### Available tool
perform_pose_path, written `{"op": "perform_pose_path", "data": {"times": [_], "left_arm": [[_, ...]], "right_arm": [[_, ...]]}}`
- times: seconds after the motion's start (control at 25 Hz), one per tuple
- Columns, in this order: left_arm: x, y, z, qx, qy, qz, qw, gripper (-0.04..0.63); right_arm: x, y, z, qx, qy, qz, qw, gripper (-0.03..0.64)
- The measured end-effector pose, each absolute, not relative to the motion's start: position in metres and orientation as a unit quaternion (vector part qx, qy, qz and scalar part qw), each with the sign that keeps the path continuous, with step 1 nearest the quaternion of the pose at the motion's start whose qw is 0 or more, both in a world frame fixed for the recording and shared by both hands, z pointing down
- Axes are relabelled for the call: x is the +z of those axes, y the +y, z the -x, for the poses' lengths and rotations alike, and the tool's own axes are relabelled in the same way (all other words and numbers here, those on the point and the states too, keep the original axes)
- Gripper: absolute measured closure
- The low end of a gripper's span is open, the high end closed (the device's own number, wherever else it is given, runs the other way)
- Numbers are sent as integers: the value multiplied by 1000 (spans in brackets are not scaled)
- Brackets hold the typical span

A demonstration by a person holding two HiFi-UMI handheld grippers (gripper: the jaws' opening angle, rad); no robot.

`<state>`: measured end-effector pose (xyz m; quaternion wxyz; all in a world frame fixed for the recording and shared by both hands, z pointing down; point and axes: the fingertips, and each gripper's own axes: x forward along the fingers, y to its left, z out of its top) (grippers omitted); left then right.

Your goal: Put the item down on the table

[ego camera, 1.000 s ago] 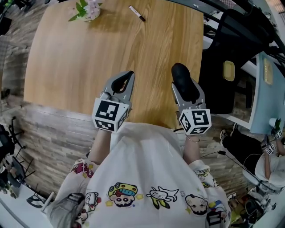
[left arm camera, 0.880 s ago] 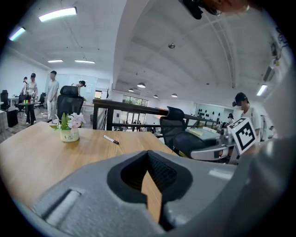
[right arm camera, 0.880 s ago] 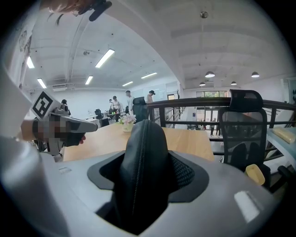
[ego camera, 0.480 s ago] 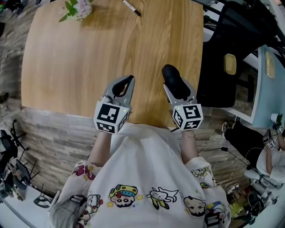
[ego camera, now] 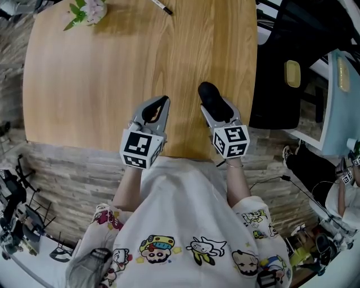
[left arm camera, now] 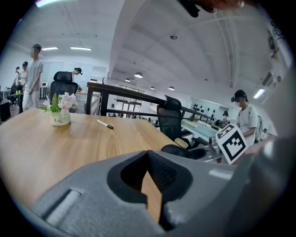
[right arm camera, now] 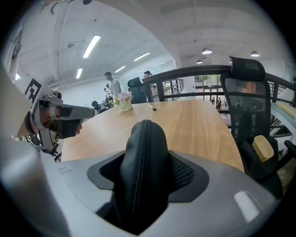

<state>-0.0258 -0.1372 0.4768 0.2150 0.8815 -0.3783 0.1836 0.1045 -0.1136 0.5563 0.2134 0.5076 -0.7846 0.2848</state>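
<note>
1. Black, soft-looking zippered pouch (right arm camera: 143,157) stands clamped between the jaws of the right gripper (ego camera: 219,115), zip seam facing the camera and its rounded end sticking out past the jaw tips.
2. From the head view, the pouch hangs over the wooden table (ego camera: 101,73) near its front right part. Whether its end already touches the wood I cannot tell.
3. By contrast, the left gripper (ego camera: 153,109) has its jaws closed together on nothing and sits over the table's near edge, well apart from the pouch.
4. Judged by its smooth, leather-like skin and rounded sides, the pouch should be light and yielding, not fragile. It will give under the pads rather than crack.
5. That smooth skin could slip, so the hold across the two broad sides, mid-body and clear of the zip, looks like the right place to take it.
6. Being limp, it will likely flop onto its side once released, so it should be let go low.
7. A small flower pot (ego camera: 84,10) and a marker pen (ego camera: 160,7) lie at the far edge, well clear.
</note>
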Motion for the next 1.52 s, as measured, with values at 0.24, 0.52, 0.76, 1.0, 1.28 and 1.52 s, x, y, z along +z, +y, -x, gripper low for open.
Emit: {"op": "perform_pose_path", "data": {"times": [0.24,0.52,0.76,1.0,1.28,1.52], "left_arm": [[486,-137,22,187,-371,-883,220,595],[494,-130,21,191,-364,-884,222,596],[496,-120,19,195,-360,-885,222,595],[495,-113,21,195,-361,-884,224,595],[492,-111,23,196,-364,-884,216,595],[492,-109,22,194,-370,-882,220,595]], "right_arm": [[571,-114,-100,295,-784,-499,224,334],[586,-106,-88,301,-789,-480,237,334],[590,-99,-79,306,-799,-462,233,331],[591,-97,-73,306,-805,-454,230,331],[593,-98,-78,308,-798,-461,235,327],[594,-100,-87,309,-793,-473,229,268]]}}
